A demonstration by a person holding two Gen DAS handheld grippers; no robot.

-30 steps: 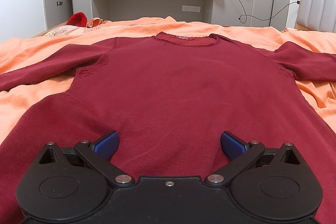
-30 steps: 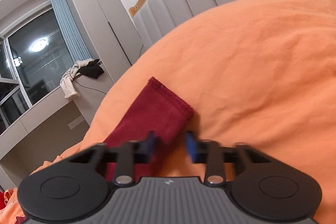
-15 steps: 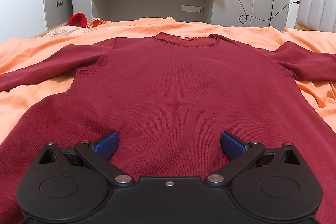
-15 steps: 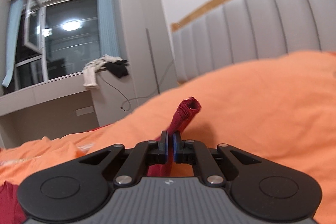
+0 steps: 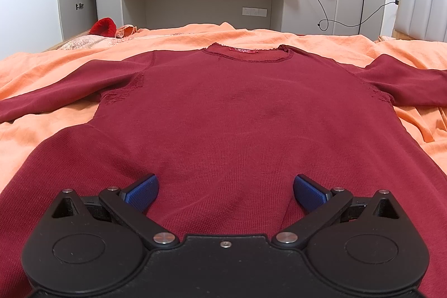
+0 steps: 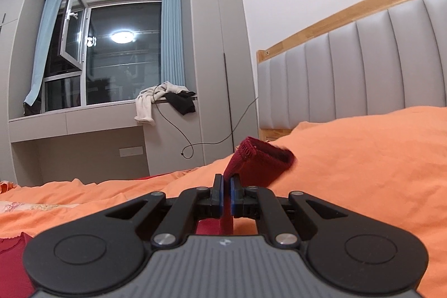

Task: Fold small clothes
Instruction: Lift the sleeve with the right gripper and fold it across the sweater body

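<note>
My right gripper [image 6: 226, 187] is clamped on the sleeve [image 6: 258, 166] of the dark red sweater [image 5: 237, 116], the blue pads pinching a fold of it just behind the cuff, which stands up off the orange bedspread [image 6: 363, 158] and flops to the right. Beyond it the sheet rises toward the grey padded headboard [image 6: 363, 69] on the right; far off on the left are a window ledge with a white garment [image 6: 148, 102] and a black one [image 6: 183, 102] hanging over it, and a cable trailing down the cabinet front. This gripper is held low and nearly level, aimed along the bed. My left gripper [image 5: 225, 190] is spread wide and holds nothing, its blue pads [image 5: 141, 190] resting at the near hem of the sweater's body, one either side of a shallow ridge of cloth. The sweater lies flat, front up, neckline far from me, its left sleeve stretched out to the left. A red hat-like lump [image 5: 103, 27] lies at the far left edge of the bed.
</note>
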